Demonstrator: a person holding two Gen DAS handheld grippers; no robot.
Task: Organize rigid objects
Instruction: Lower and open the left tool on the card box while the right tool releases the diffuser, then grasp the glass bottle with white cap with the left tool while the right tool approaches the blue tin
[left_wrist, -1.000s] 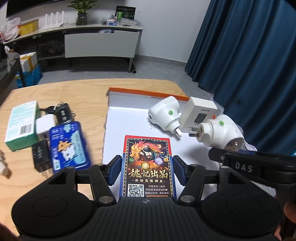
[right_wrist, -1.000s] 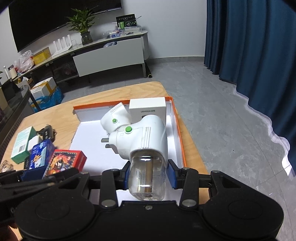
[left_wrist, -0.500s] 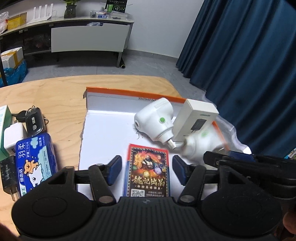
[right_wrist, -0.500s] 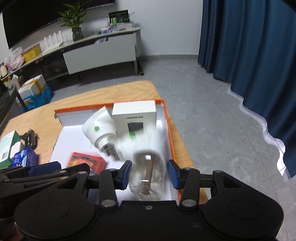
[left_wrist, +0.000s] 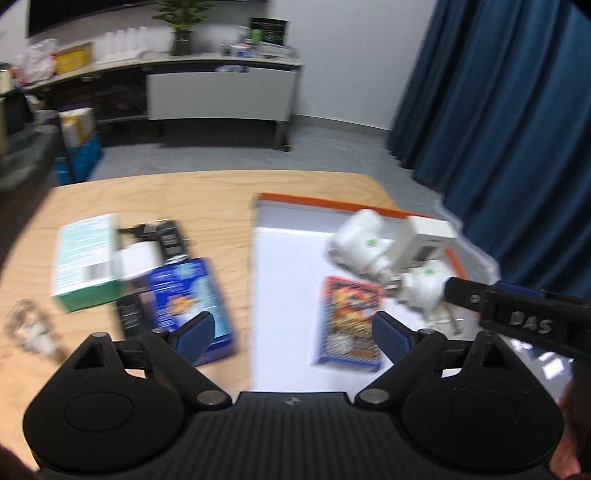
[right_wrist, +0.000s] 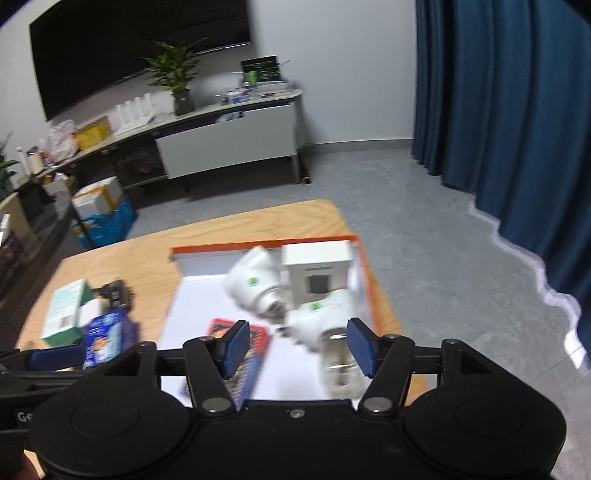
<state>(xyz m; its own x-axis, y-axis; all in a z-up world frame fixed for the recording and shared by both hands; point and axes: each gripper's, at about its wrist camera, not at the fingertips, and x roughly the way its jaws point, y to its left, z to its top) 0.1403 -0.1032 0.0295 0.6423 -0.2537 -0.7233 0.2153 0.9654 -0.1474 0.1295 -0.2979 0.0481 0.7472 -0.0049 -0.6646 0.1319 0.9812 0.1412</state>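
Note:
A white tray (left_wrist: 284, 266) with an orange rim lies on the wooden table. A red and blue card box (left_wrist: 351, 325) lies flat in it, under my left gripper (left_wrist: 293, 330). That gripper's jaws are opening wide and nothing touches its pads. Two white plug adapters (right_wrist: 255, 284) and a white box (right_wrist: 317, 266) sit at the tray's far right. The nearer adapter (right_wrist: 325, 317) has a clear bulb (right_wrist: 340, 369) on its end. It lies below my right gripper (right_wrist: 297, 346), whose jaws are opening and whose pads are off it.
On the table left of the tray are a green and white box (left_wrist: 83, 262), a white charger (left_wrist: 136, 258), a black key fob (left_wrist: 168, 240), a blue tissue pack (left_wrist: 192, 302) and a clear plastic item (left_wrist: 29, 328). Blue curtains hang at right.
Both grippers have opened and drawn back upward. The left let go of the card box and the right let go of the adapter with the bulb; both now rest in the tray.

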